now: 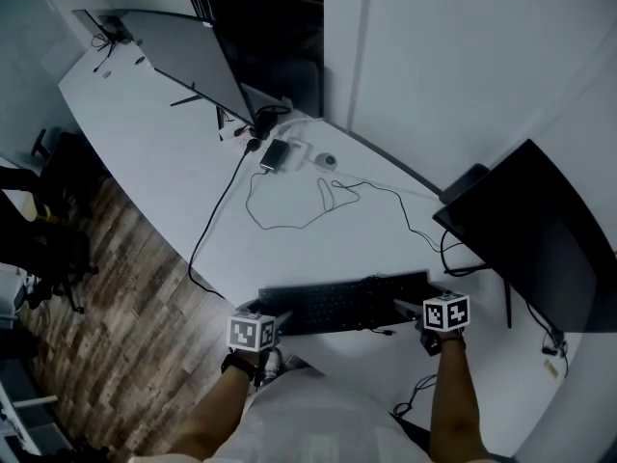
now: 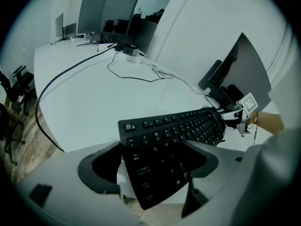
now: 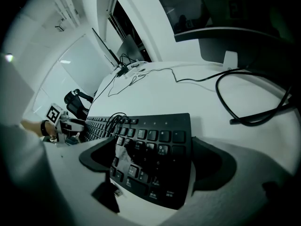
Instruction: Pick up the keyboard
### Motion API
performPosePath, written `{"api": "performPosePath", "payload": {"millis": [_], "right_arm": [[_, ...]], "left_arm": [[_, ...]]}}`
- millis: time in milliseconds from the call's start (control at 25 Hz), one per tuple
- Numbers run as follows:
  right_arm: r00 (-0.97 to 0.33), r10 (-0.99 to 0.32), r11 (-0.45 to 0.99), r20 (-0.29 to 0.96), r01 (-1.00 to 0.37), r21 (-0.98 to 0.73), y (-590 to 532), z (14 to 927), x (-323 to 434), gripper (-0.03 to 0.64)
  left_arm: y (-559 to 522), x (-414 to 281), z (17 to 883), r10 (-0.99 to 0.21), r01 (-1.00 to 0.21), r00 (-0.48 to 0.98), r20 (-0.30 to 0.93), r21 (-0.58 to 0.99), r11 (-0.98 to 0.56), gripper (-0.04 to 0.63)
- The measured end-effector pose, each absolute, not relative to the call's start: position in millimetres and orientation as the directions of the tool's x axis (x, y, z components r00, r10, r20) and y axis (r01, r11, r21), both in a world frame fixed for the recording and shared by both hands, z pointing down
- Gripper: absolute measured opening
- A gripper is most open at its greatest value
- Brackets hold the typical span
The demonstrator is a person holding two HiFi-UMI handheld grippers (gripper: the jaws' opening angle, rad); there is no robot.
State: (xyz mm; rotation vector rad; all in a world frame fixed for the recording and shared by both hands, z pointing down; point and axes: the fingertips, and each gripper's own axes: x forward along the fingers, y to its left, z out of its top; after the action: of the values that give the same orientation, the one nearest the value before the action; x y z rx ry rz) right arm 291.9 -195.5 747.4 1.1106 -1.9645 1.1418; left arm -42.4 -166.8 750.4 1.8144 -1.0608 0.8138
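The pick-up is, as I judge it, only at the beginning: the keyboard (image 1: 347, 302) lies flat on the table (image 1: 193, 181), along its near edge just in front of me, and it is not lifted yet. What is done is the placing of the claws. The left gripper (image 2: 153, 166) has its jaws spread wide with the left end of the keyboard between them, and the right gripper (image 3: 157, 161) is spread in the same way around the right end. I do not see the pads pressing on it in either gripper view. What is left is to close both claws on the ends and to raise them together. The keyboard is long, thin and black, with low matte keys and small white print, so I expect that it can sag in the middle. The table is white, smooth and curved, and a thin black cable (image 1: 289, 222) makes loops on it farther away.
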Motion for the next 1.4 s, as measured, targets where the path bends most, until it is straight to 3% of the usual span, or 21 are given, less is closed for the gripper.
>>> {"api": "performPosePath", "payload": {"millis": [680,1400], "right_arm": [[-0.413,-0.471,0.208,0.779,-0.911,-0.357,-191.1,733.7,281.3,0.448],[-0.368,-0.702,0.229,0.610,-0.927,-0.296,-226.7,642.6,262.7,0.431]], "left_arm": [[-178.8,-63.5,736.6,-0.426,-0.921,0.389,0.817,0.341,-0.186,0.365],[-231.4,-86.1,642.5,-0.635,-0.923,0.384,0.671,0.273,-0.270,0.364]]}}
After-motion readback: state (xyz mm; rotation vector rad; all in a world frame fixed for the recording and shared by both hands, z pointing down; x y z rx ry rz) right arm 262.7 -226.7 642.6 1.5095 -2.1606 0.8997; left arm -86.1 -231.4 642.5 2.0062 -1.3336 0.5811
